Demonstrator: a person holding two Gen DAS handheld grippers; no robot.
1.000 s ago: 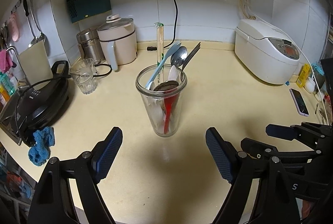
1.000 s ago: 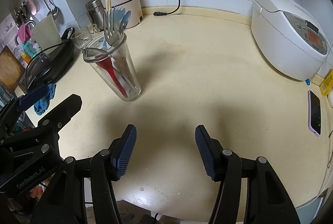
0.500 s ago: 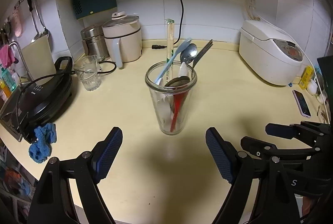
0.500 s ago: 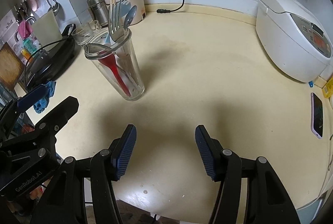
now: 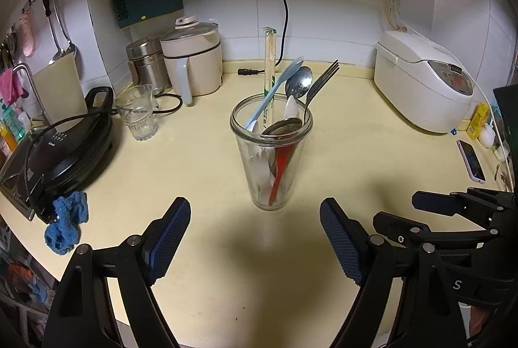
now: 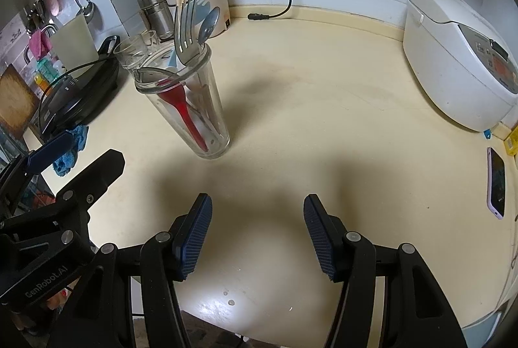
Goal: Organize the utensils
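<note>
A tall clear glass (image 5: 271,160) stands upright on the cream counter; it also shows in the right wrist view (image 6: 191,108). It holds several utensils: a metal fork (image 5: 320,84), a metal spoon (image 5: 299,85), a light blue plastic utensil (image 5: 275,95), wrapped chopsticks (image 5: 269,63), a red utensil (image 5: 281,170) and white ones. My left gripper (image 5: 254,238) is open and empty, in front of the glass and apart from it. My right gripper (image 6: 257,233) is open and empty, to the right of the glass above bare counter.
An empty drinking glass (image 5: 137,113), a black electric griddle (image 5: 61,150) and a blue cloth (image 5: 66,226) lie to the left. A white pot (image 5: 192,63) and steel canister (image 5: 147,63) stand at the back. A rice cooker (image 5: 424,79) and phone (image 5: 472,160) are on the right.
Both grippers have drawn back and risen a little from the glass, which now looks slightly farther away. Both stay open. The glass and utensils have not moved.
</note>
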